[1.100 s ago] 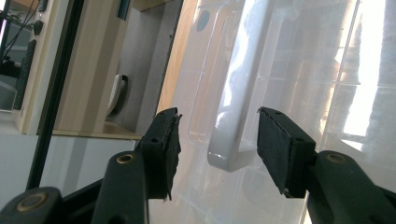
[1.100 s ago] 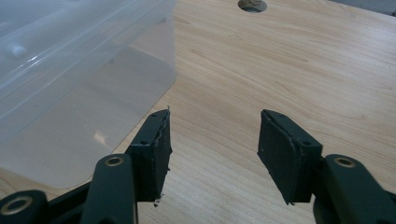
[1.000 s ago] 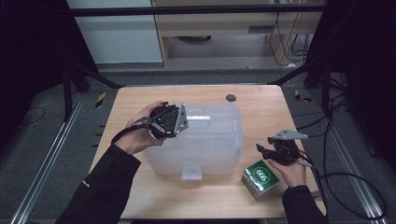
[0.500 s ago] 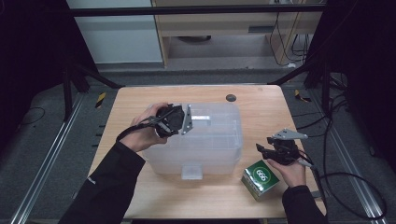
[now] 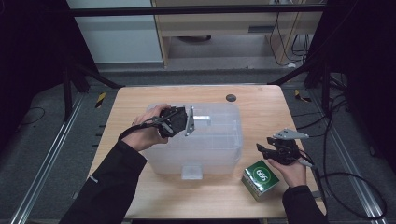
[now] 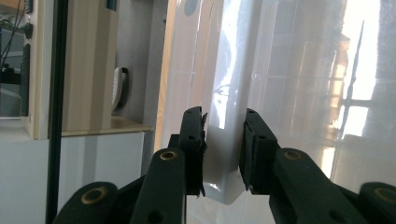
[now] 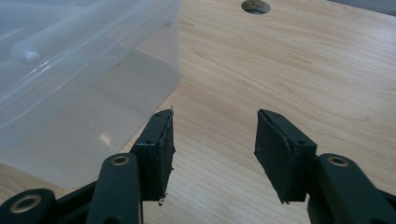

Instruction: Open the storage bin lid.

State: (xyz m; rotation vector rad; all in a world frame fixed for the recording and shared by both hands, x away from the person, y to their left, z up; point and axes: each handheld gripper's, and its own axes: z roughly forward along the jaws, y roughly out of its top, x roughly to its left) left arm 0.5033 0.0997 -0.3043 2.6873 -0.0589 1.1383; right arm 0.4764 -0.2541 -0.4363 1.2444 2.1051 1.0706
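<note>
Since the earlier high view the left gripper [image 5: 189,120] has shifted only slightly over the clear plastic storage bin [image 5: 205,140], and its jaws have just been closing, with the bin's white latch tab [image 6: 225,154] between them. Seen from the left gripper view, both black pads [image 6: 198,149] now sit against the two faces of that tab, pinching it; the tab rises from between the jaws and the bin's translucent wall spreads behind and to the right of them. From above, this gripper lies on top of the bin near its far left corner, the person's left hand [image 5: 148,133] wrapped round it just outside the bin's left wall.

Nothing has changed at the right gripper [image 5: 261,150], which hovers low over the wooden surface [image 5: 261,107] just beyond the bin's right wall, apart from it. Its jaws stand spread with bare wood between them in the right gripper view, and the bin's corner [image 7: 93,84] lies ahead and to the left of the left jaw. A green box [image 5: 260,179] printed with white digits sits on the surface just beside the person's right hand [image 5: 292,170], on the near side of this gripper. A small dark round hole [image 5: 230,98] in the surface lies well ahead of it.
</note>
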